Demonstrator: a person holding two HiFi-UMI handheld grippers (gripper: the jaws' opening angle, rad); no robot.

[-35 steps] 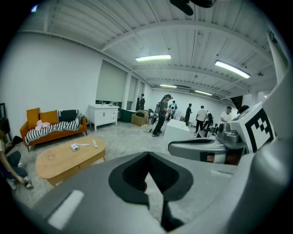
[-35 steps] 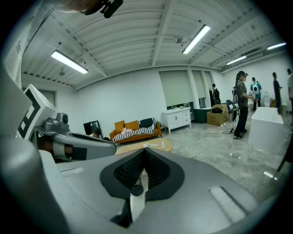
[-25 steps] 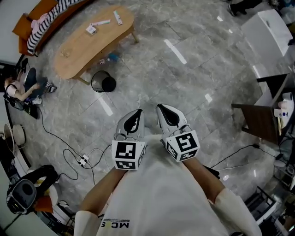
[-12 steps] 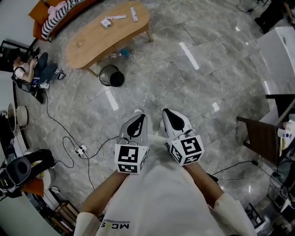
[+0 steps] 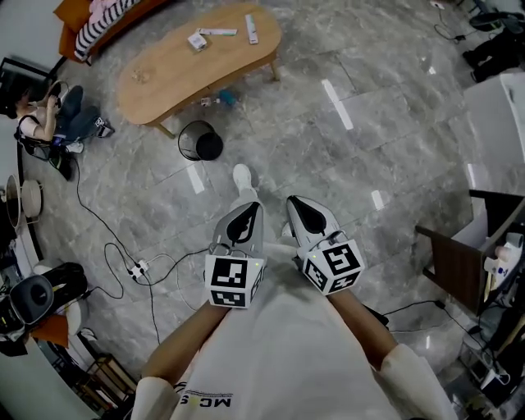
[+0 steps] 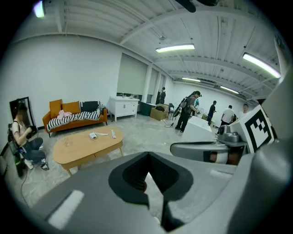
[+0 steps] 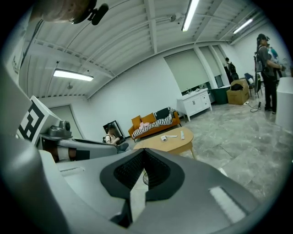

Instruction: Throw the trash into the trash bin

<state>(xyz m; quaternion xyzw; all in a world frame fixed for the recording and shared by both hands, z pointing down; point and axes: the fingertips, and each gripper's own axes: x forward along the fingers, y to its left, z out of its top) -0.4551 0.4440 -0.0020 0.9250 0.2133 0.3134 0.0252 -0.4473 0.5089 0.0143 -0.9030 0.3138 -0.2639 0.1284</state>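
The black mesh trash bin (image 5: 199, 142) stands on the floor beside the oval wooden table (image 5: 164, 78). On the table lie a small box (image 5: 196, 41), a pale strip (image 5: 219, 32) and a slim white piece (image 5: 251, 29). My left gripper (image 5: 244, 215) and right gripper (image 5: 297, 207) are held side by side close to my body, far short of the bin. Both are shut with nothing in them. The left gripper view looks over its shut jaws at the table (image 6: 87, 144). The right gripper view shows the same table (image 7: 167, 142) farther off.
A person sits on the floor (image 5: 45, 119) left of the table, near an orange sofa (image 5: 74, 20) with a striped cloth. A power strip and cables (image 5: 135, 267) lie at the left. A dark side table (image 5: 455, 258) stands at the right. Several people (image 6: 190, 109) stand far back.
The view has swung a little, so the table and bin sit slightly more to the right. A white shoe now shows ahead of the grippers. Both grippers keep the same pose.
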